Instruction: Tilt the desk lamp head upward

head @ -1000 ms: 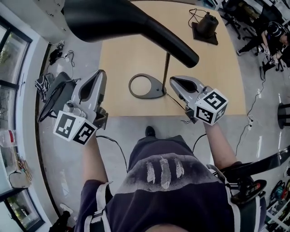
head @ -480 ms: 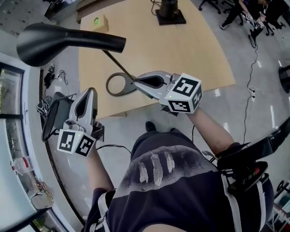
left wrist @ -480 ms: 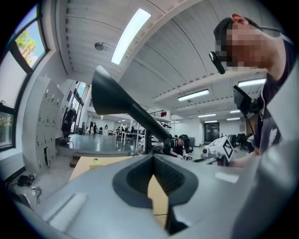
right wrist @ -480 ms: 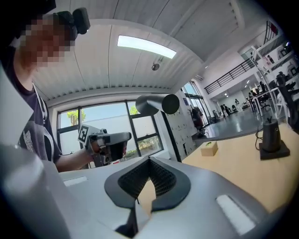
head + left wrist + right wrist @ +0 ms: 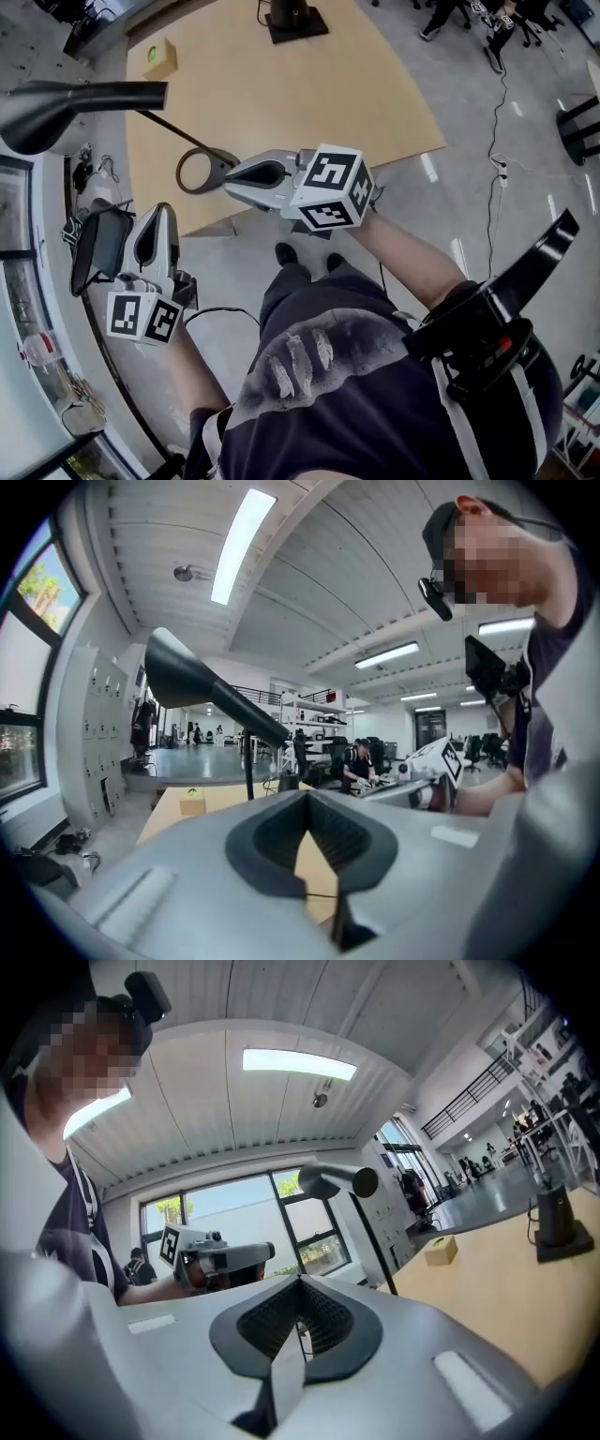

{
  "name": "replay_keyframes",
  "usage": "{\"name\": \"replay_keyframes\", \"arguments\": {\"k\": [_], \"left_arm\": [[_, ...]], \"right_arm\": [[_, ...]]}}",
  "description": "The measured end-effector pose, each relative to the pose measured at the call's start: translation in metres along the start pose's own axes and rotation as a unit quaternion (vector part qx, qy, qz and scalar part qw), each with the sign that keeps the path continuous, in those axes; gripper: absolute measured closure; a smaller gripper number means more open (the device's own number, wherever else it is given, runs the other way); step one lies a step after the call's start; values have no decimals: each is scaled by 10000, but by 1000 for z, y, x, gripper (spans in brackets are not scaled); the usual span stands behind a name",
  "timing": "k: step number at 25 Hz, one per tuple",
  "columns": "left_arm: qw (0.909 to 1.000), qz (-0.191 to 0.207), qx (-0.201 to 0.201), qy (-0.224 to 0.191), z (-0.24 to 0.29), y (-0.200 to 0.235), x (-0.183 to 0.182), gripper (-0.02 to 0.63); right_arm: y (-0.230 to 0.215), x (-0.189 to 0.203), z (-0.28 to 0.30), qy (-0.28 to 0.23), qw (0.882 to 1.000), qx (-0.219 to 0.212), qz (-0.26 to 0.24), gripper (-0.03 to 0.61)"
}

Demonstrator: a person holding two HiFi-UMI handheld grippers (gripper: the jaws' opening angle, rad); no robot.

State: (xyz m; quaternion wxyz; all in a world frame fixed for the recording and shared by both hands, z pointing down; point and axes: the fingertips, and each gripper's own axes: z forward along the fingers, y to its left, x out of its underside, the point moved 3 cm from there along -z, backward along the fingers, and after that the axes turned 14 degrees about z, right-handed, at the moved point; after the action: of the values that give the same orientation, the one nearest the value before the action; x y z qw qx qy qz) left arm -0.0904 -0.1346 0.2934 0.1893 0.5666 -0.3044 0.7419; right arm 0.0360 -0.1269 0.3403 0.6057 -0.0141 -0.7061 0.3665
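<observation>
The black cone-shaped desk lamp head [image 5: 66, 108] pokes out past the left edge of the pale wooden desk [image 5: 309, 103], with its ring base [image 5: 199, 172] near the front corner. The right claw [image 5: 232, 180] is just beside that base, clamped shut and empty. The left claw [image 5: 161, 211] is off the desk, also closed on nothing.

One desk lamp [image 5: 56, 108], two grippers [image 5: 160, 210] [image 5: 231, 178], one box [image 5: 160, 58] (cardboard).
</observation>
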Motion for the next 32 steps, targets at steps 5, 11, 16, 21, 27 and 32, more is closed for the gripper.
{"name": "replay_keyframes", "arguments": {"k": [5, 11, 16, 21, 27, 32], "left_arm": [[9992, -125, -384, 54, -23, -18, 2, 611], [9978, -287, -589, 28, -50, -11, 16, 611], [9965, -585, -555, -208, -83, -7, 23, 611], [9969, -538, -377, -435, -136, -9, 23, 611], [9966, -575, -250, -525, -200, 0, 37, 611], [9955, -795, -42, -510, -237, -19, 55, 611]], "right_arm": [[18, 8, -5, 150, 9987, -458, 174, 580], [37, 22, 15, 374, 9981, -495, 43, 580], [69, 38, 43, 478, 9977, -484, 24, 580], [120, 55, 62, 393, 9980, -486, 52, 580], [162, 79, 87, 339, 9991, -235, 39, 580], [207, 112, 91, 429, 9989, -163, 84, 580]]}}
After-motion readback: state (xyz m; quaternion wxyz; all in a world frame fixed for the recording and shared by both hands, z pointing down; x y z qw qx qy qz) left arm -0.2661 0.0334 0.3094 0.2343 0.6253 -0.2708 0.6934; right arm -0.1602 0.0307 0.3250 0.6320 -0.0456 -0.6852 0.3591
